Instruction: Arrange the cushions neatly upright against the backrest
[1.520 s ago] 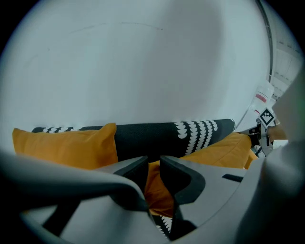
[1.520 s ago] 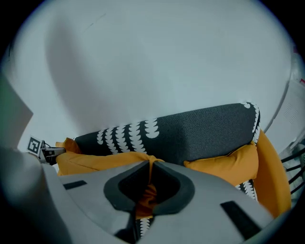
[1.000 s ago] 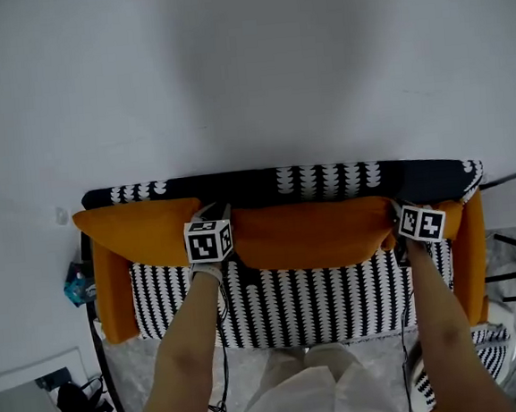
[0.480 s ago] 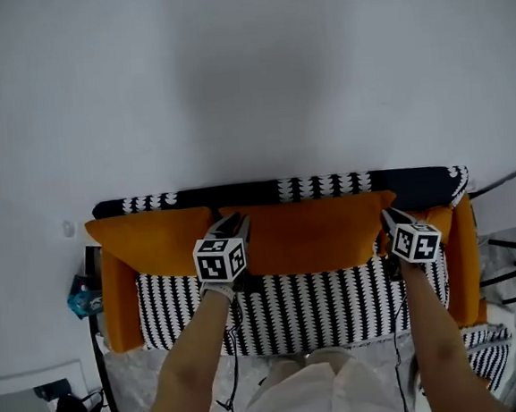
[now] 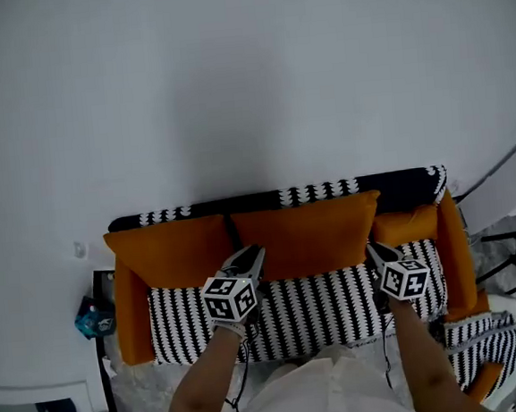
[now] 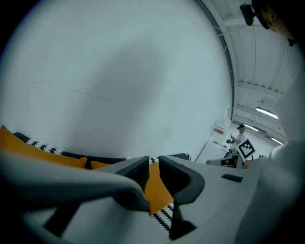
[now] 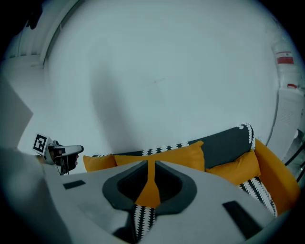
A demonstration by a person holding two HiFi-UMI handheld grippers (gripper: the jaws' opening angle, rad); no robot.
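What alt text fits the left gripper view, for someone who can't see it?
The left gripper, jaws slightly apart after just closing a little and holding nothing, points at an orange cushion on a black-and-white sofa. A plain pale wall fills most of the view.

The left gripper [image 6: 153, 164] held its jaws narrowly apart, empty; an orange cushion [image 6: 155, 190] showed beyond the gap, a second cushion [image 6: 26, 144] leftward.

Plain white wall [image 5: 229, 77]; small teal object [image 5: 95, 317] at left.
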